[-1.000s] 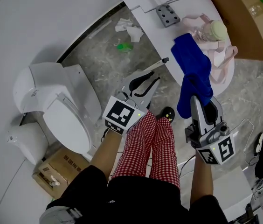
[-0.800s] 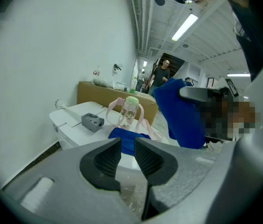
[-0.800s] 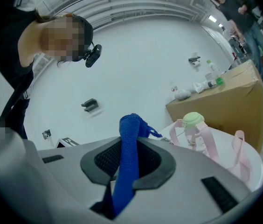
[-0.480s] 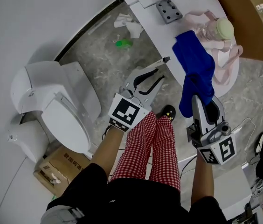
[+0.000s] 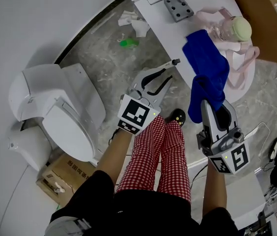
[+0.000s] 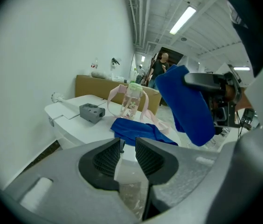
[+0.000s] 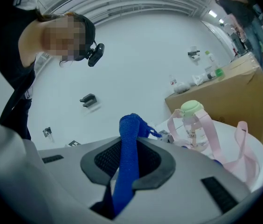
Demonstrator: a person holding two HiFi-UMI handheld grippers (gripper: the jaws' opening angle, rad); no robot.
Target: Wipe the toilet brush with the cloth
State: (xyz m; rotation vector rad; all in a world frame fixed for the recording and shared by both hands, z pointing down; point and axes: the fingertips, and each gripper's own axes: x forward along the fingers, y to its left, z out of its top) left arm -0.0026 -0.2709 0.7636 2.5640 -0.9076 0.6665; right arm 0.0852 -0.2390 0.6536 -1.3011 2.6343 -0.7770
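Two tongs, two states. The left tongs have just been spreading and stand apart on nothing. They have edged closer to the thin white, dark-tipped rod I take for the toilet brush, which juts out at the counter edge, so a grab looks near. The right tongs are clamped on the blue cloth, which trails up onto the counter. The left forearm reaches forward with its tongs tipped down, and the right is held nearly level.

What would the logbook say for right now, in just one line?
left gripper: open, jaws just been opening, nothing between them | right gripper: shut on blue cloth | wiping: not under way
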